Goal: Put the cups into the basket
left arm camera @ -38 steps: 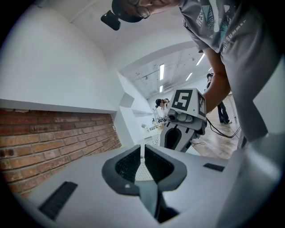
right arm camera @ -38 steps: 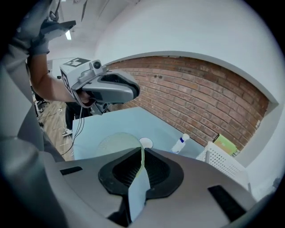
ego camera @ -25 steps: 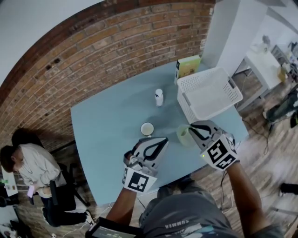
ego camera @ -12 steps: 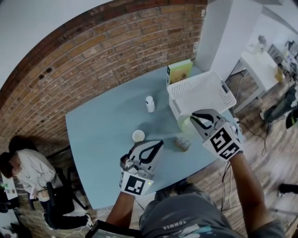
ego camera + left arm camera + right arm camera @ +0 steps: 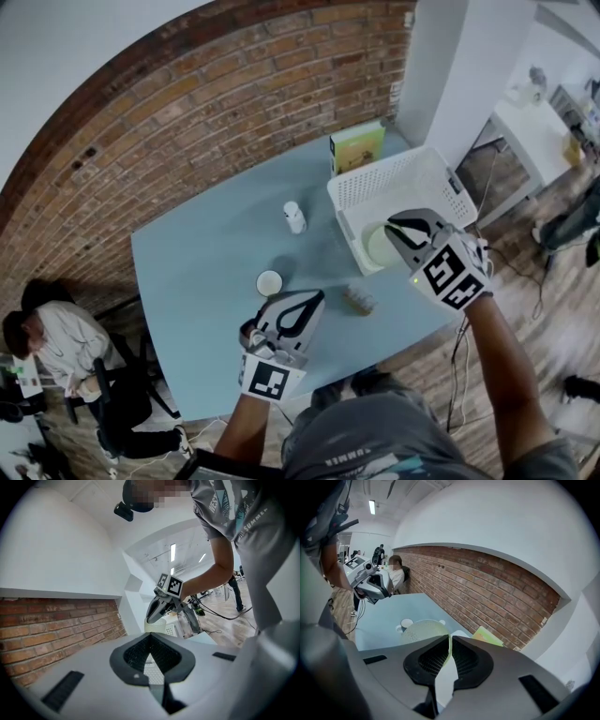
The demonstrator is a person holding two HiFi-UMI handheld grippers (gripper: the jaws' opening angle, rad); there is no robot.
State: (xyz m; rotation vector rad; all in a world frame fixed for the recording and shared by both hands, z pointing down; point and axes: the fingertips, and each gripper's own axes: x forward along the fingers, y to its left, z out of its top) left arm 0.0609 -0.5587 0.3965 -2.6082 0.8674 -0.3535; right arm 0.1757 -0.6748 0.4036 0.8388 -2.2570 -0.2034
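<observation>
**Right gripper**: the jaws are closed on the thin wall of a pale green cup. In the right gripper view the rim of the cup runs up between the two dark pads, one pad inside the wall and one outside. The cup hangs clear of the bench, over the near left corner of the white basket, right of centre in the head view. Whether it touches the basket floor cannot be told.

**Left gripper**: the jaws are closed, pad against pad, with nothing between them. It is held above the near edge of the bench, low in the centre of the frame, touching none of the items.

**Other items on the bench:**
- A white cup stands upright, just beyond the left gripper and well apart from the basket.
- A small clear item sits near the bench's front edge, between the two grippers. It is too small to identify.
- A small white bottle stands further back.
- A yellow-green box stands upright at the far edge, beside the basket's far left corner.
</observation>
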